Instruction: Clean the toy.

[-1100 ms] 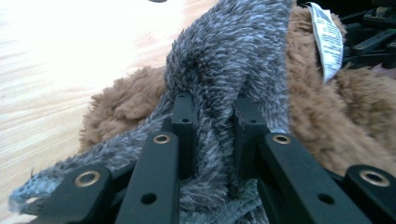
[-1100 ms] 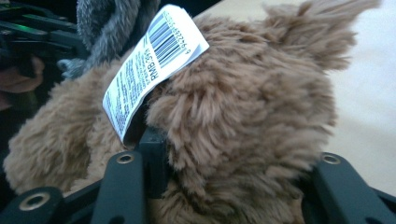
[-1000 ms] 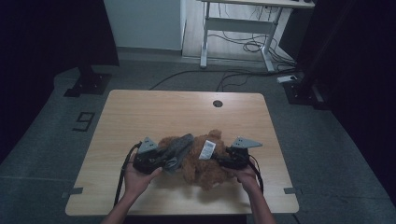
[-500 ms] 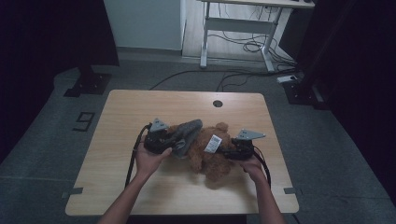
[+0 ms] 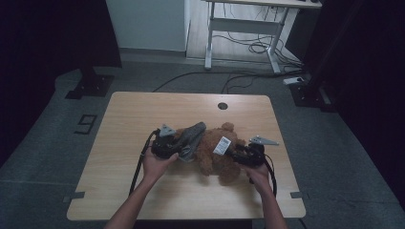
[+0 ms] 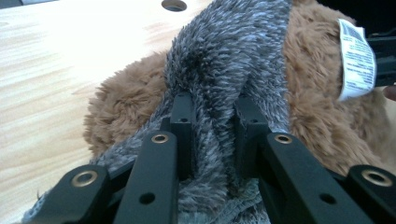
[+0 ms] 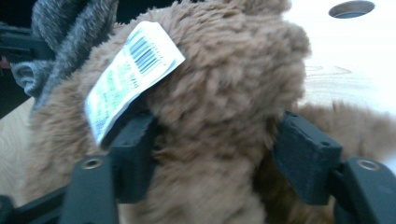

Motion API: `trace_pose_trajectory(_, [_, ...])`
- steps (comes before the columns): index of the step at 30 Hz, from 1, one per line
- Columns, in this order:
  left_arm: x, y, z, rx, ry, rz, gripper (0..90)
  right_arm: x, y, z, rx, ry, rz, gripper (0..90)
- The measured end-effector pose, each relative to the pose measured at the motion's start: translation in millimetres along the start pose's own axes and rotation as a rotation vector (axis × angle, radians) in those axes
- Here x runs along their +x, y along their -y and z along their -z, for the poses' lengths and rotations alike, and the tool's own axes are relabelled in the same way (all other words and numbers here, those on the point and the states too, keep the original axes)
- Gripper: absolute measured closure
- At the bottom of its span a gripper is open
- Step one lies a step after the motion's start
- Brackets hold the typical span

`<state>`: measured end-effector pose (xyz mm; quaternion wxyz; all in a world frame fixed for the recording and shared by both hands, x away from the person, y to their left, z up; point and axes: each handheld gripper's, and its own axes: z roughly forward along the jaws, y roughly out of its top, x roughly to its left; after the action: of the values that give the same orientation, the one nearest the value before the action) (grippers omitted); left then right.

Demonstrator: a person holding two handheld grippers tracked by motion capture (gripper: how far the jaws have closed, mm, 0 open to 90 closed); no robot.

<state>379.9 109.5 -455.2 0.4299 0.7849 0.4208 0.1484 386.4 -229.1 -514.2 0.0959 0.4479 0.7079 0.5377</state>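
Note:
A brown teddy bear (image 5: 215, 157) with a white barcode tag (image 5: 222, 145) lies on the wooden table (image 5: 143, 114), right of centre. A grey fuzzy cloth (image 5: 192, 136) is draped across its left side. My left gripper (image 5: 184, 150) comes in from the left, and in the left gripper view it (image 6: 212, 126) is shut on a fold of the grey cloth (image 6: 224, 60). My right gripper (image 5: 232, 152) reaches in from the right. Its jaws (image 7: 217, 149) have just been opening and now stand wide on either side of the bear's fur (image 7: 219, 93), below the tag (image 7: 130, 70).
A round cable hole (image 5: 222, 106) sits near the table's far edge. Beyond the table are a white desk frame (image 5: 239, 28), floor cables (image 5: 191, 78) and black stand bases (image 5: 90, 86). Bare tabletop lies to the left and in front.
Both hands and the bear have shifted a little away from the person, toward the table's middle. The right gripper's jaws have spread wider around the bear.

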Motion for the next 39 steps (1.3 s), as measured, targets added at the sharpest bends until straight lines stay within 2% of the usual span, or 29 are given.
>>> trace_pose_trajectory(2, [-3.9, 5.1, 3.3, 0.0, -0.011, -0.014, 73.0, 5.5, 5.7, 4.8, 0.003, -0.013, 0.006, 37.1])
trace_pose_trajectory(8, [-5.8, 13.6, 6.8, -0.012, -0.001, -0.002, 73.0, 12.8, 18.2, 4.8, 0.048, -0.071, 0.034, 33.3])
trace_pose_trajectory(10, [-6.3, 15.3, 7.5, -0.013, 0.003, -0.004, 73.1, 14.6, 20.5, 1.9, 0.061, -0.066, 0.054, 34.1])
trace_pose_trajectory(12, [-6.9, 17.3, 8.6, -0.014, 0.015, 0.001, 73.0, 14.1, 22.4, 1.0, 0.054, -0.058, 0.053, 39.8])
trace_pose_trajectory(13, [-6.9, 17.3, 8.6, -0.014, 0.015, 0.001, 72.9, 14.1, 22.4, 1.0, 0.054, -0.058, 0.053, 39.8])
trace_pose_trajectory(14, [-7.9, 17.7, 10.4, -0.012, 0.026, 0.007, 72.9, 12.6, 24.5, 0.5, 0.044, -0.052, 0.043, 47.0])
trace_pose_trajectory(15, [-9.1, 17.2, 12.0, -0.011, 0.03, 0.007, 72.9, 12.5, 25.8, 0.0, 0.04, -0.05, 0.037, 49.0])
trace_pose_trajectory(19, [-16.2, 9.5, 18.7, -0.03, 0.034, -0.002, 73.0, 14.2, 26.7, 0.7, 0.038, -0.031, 0.04, 54.5])
trace_pose_trajectory(23, [-25.2, -3.2, 17.9, -0.045, 0.059, -0.017, 73.1, 14.6, 29.8, 2.2, 0.018, -0.029, 0.046, 57.1])
trace_pose_trajectory(24, [-35.5, -14.0, 12.3, -0.055, 0.089, -0.032, 73.1, 14.1, 31.5, 3.0, 0.006, -0.029, 0.04, 57.9])
trace_pose_trajectory(27, [-57.6, -29.5, -3.9, -0.047, 0.128, -0.071, 73.1, 16.0, 33.4, 3.7, -0.014, -0.015, 0.043, 59.1])
trace_pose_trajectory(29, [-79.0, -38.7, -21.1, -0.026, 0.157, -0.101, 73.0, 17.4, 33.8, 3.9, -0.017, -0.01, 0.045, 59.6])
trace_pose_trajectory(32, [-98.5, -42.0, -42.4, 0.006, 0.15, -0.145, 73.0, 17.9, 34.5, 4.6, -0.021, -0.007, 0.057, 60.4])
trace_pose_trajectory(33, [-98.5, -42.0, -42.4, 0.006, 0.15, -0.145, 73.1, 17.9, 34.5, 4.6, -0.021, -0.007, 0.057, 60.4])
trace_pose_trajectory(34, [-101.3, -38.3, -53.4, 0.01, 0.14, -0.144, 73.0, 17.6, 35.4, 5.0, -0.014, 0.016, 0.065, 62.0])
trace_pose_trajectory(35, [-99.5, -36.1, -55.4, 0.008, 0.149, -0.131, 73.0, 16.2, 36.0, 5.0, -0.009, 0.022, 0.059, 62.5])
trace_pose_trajectory(38, [-92.6, -31.6, -51.7, 0.004, 0.146, -0.118, 73.2, 12.9, 38.2, 6.3, -0.013, 0.009, 0.047, 64.4])
trace_pose_trajectory(39, [-88.7, -31.0, -47.1, 0.002, 0.131, -0.115, 73.3, 12.7, 38.4, 6.6, -0.016, 0.004, 0.053, 64.7])
